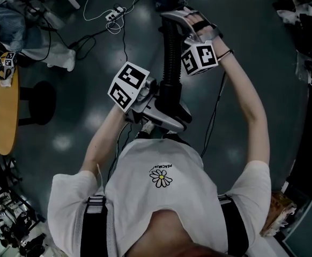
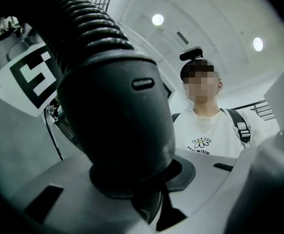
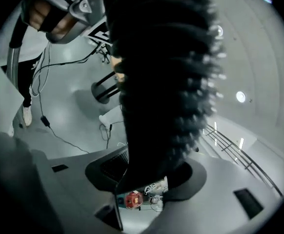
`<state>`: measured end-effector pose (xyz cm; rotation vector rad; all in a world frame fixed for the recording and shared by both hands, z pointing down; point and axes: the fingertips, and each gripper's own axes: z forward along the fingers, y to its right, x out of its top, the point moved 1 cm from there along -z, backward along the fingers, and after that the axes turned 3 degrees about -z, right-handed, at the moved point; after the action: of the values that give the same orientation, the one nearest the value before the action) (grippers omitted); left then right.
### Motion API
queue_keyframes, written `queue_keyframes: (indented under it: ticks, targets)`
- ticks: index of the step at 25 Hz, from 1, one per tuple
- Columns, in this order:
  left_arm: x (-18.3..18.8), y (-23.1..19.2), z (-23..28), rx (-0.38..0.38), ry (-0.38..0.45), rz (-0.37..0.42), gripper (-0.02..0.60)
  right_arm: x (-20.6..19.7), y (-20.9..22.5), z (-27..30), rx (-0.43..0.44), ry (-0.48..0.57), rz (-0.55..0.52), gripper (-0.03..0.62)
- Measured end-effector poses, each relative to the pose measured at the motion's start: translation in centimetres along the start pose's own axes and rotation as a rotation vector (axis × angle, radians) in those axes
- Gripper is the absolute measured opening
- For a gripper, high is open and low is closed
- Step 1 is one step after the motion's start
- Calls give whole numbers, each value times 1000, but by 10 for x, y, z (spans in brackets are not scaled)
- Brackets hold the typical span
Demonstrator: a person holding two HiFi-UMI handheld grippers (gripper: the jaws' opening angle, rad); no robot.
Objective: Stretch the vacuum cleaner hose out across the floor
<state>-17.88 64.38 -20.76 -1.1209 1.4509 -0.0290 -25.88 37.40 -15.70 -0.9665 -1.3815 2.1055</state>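
Vacuum hose [image 1: 171,63] is held up above the floor [image 1: 242,15]. The left gripper [image 1: 164,111] pinches its smooth cuff [image 2: 117,121], and the right gripper [image 1: 180,23] clasps the ribbed length. Stretching looks underway; next, the ends likely need drawing apart and lowering.

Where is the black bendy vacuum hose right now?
In the head view, the hose runs up the middle, in front of the person. Its smooth end is held in the left gripper, and its ribbed part passes through the right gripper.
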Motion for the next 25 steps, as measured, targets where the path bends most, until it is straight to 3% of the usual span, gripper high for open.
queue_keyframes:
  ticks: [2,6,9,11,19,22,25]
  targets:
    - [4,-5,-4,44,21,-2,115,5,-3,14,22,7,1,204]
    - [8,-35,-32,257,135,-66,117,-37,8,21,31,-162,220,193]
    - [-7,-60,-66,462,149,-86,116,-68,18,2,-1,-298,159,192]
    - [-15,-71,-86,549,108,-50,98,-81,24,-21,-5,-385,87,192]
    - [-26,-92,-83,565,-351,211,98,-84,42,-162,-39,-746,-71,179]
    - [-21,-87,-78,527,-449,319,98,-66,45,-203,-61,-832,-58,173]
    - [-17,-78,-65,453,-492,401,98,-46,41,-245,-96,-910,-5,169]
